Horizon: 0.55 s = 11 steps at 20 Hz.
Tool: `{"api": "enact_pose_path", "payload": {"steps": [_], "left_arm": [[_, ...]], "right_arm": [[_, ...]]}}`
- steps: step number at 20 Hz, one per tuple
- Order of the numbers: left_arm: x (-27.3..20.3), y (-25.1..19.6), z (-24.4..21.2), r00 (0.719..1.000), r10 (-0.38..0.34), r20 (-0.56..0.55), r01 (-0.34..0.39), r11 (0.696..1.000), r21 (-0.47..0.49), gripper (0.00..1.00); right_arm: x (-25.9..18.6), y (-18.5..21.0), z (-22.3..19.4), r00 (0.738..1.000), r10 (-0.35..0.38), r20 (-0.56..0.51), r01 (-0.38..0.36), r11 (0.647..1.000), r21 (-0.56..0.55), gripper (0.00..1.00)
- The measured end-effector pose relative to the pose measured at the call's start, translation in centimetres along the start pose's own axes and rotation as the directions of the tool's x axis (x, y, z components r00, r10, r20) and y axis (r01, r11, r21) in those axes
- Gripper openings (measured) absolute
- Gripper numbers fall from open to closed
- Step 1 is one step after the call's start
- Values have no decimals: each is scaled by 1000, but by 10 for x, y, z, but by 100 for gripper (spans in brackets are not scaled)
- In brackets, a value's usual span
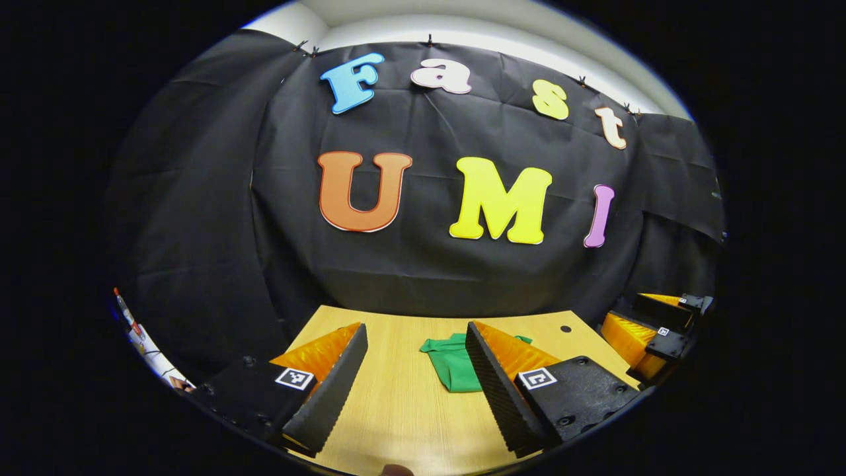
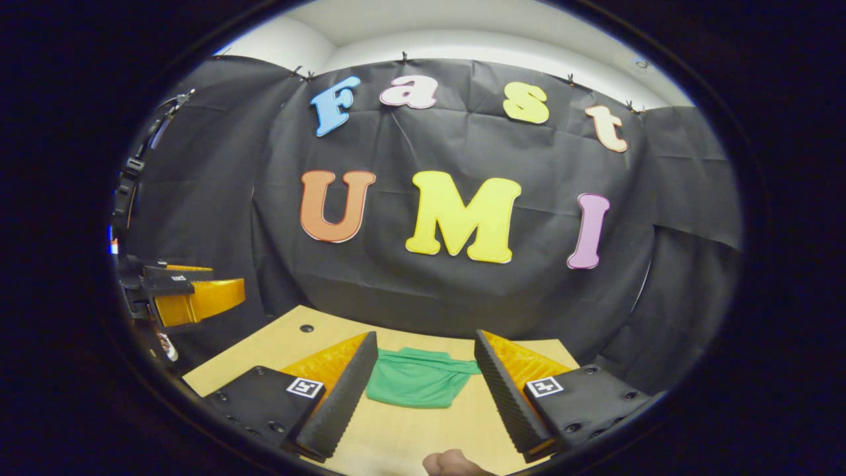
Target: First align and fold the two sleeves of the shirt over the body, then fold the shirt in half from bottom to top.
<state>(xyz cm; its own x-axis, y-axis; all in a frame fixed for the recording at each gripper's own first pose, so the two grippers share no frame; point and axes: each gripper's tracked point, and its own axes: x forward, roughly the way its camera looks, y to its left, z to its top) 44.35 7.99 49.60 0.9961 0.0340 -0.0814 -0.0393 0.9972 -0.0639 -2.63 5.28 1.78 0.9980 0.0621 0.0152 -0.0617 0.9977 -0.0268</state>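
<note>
The green fabric shirt (image 2: 418, 378) lies in a compact, folded-looking bundle on the light wooden table (image 2: 403, 436), toward the far edge, near the black cloth wall (image 2: 462, 304). In the right gripper view it sits between and beyond the fingers of the right gripper (image 2: 423, 387), not touched by either finger; the jaws stand wide apart, holding nothing. In the left gripper view the same shirt (image 1: 453, 363) shows partly behind the right-hand finger of the left gripper (image 1: 416, 377), whose jaws are likewise spread wide and empty, raised above the tabletop (image 1: 396, 410). The shirt's upper edge is bunched and creased; sleeves cannot be told apart from the body. A small dark round hole (image 1: 566, 328) marks the table near its far corner. Each view catches the other gripper off to the side, held clear of the table: the right one (image 1: 661, 330) at right edge, the left one (image 2: 185, 294) at left edge.
</note>
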Motion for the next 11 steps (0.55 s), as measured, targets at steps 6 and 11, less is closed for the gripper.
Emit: {"api": "enact_pose_path", "payload": {"steps": [6,11], "left_arm": [[-6,-17,18,997,-31,70,29,999,23,96],[-7,-20,19,996,-48,81,44,998,52,97]], "right_arm": [[6,-1,2,1000,-12,-4,12,1000,13,93],[11,-1,6,1000,-22,0,22,1000,16,94]]}}
